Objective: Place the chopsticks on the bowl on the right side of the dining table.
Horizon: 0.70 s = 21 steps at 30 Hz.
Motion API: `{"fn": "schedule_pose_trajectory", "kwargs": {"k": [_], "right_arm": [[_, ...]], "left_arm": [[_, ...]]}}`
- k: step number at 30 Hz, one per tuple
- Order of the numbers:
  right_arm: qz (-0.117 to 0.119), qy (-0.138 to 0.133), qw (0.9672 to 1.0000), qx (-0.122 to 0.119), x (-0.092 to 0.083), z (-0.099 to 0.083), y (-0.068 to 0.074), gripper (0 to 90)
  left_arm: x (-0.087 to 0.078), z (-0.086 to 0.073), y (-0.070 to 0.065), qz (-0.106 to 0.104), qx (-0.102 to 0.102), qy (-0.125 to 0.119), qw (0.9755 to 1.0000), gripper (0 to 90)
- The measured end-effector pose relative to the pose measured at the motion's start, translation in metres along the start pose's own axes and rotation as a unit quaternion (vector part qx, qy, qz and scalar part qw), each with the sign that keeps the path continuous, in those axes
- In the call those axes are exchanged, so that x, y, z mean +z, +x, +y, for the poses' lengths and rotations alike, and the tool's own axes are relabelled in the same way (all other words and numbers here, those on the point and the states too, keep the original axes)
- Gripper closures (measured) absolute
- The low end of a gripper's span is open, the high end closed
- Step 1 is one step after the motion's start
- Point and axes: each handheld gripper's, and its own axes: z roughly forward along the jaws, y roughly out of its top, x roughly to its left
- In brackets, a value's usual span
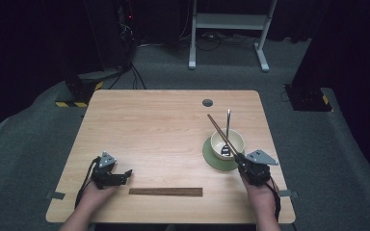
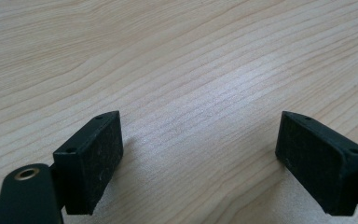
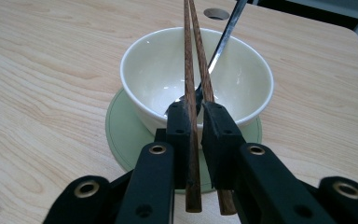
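Observation:
My right gripper (image 1: 241, 159) (image 3: 198, 114) is shut on a pair of brown wooden chopsticks (image 1: 219, 127) (image 3: 193, 56). They slant up and away over a cream bowl (image 1: 236, 138) (image 3: 242, 70). The bowl stands on a pale green saucer (image 1: 214, 161) (image 3: 126, 135) at the table's right. A metal spoon (image 1: 228, 120) (image 3: 228, 28) leans inside the bowl, its handle pointing to the far side. At the front left, my left gripper (image 1: 123, 176) (image 2: 200, 140) lies low over bare wood, open, with nothing between its pads.
A long brown wooden strip (image 1: 165, 191) lies flat near the front edge, between the two hands. The light wooden table (image 1: 164, 125) has a round cable hole (image 1: 207, 102) (image 3: 216, 13) near its far edge. Dark floor, a white stand and black equipment lie beyond.

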Motion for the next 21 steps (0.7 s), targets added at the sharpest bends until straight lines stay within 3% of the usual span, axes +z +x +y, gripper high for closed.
{"fn": "schedule_pose_trajectory", "kwargs": {"k": [9,21], "right_arm": [[-0.006,-0.010,0.9998,0.018,-0.009,-0.002,0.000,59.5],[-0.013,0.003,0.9997,0.023,-0.007,-0.015,0.001,58.3]], "left_arm": [[0.000,0.000,0.000,-0.002,0.000,0.000,1.0000,14.9],[0.000,0.000,0.000,-0.004,0.002,0.000,1.0000,14.8]]}}
